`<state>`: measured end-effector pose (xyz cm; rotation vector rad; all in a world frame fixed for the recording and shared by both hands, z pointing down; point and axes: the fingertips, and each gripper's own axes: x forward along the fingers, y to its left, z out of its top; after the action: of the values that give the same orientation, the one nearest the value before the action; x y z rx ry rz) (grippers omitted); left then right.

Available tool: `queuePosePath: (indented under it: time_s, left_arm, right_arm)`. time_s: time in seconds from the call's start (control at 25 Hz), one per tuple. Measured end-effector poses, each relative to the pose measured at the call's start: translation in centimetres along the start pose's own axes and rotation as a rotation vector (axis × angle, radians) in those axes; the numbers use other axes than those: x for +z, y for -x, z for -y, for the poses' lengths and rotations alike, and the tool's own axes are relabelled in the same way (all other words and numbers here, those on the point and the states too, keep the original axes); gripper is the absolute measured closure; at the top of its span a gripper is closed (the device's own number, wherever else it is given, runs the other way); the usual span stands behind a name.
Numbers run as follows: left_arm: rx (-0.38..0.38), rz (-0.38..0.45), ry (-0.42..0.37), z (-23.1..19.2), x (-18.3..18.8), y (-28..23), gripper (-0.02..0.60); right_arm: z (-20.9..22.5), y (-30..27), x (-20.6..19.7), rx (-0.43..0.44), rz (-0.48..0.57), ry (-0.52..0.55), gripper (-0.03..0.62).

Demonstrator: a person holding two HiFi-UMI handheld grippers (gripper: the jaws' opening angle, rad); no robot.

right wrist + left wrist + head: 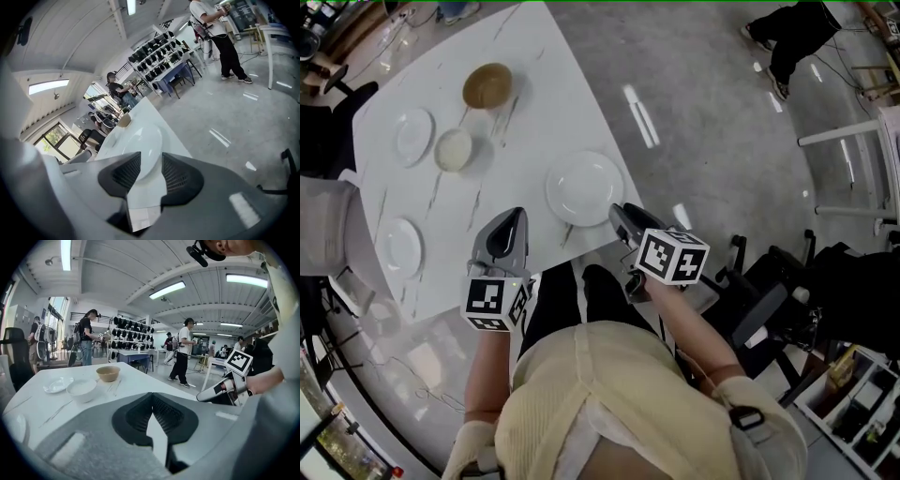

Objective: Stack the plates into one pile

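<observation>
Now: large round glossy white plate (584,187); right gripper (151,158) agape, empty; left gripper (152,397) closed, empty.

You see three white plates lying flat and well apart: the large plate (584,187) nearest you, the far small plate (413,136) and the near small plate (399,246) at left.

The white table (534,103) bears a large plate (584,187), two small plates (413,136), a white bowl (454,149) and a brown bowl (487,85).
</observation>
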<state>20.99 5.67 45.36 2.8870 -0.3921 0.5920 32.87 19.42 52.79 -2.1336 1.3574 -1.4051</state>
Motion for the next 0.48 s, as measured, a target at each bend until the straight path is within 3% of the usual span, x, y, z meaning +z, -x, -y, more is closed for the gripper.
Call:
queuePosePath:
  time_s: [0.48]
  left_arm:
    - [-0.139,-0.003,-0.027,-0.5,1.0,-3.3,0.580]
  right_arm:
    - [0.7,-0.9,0.6,-0.089,0.037,-0.089,0.457]
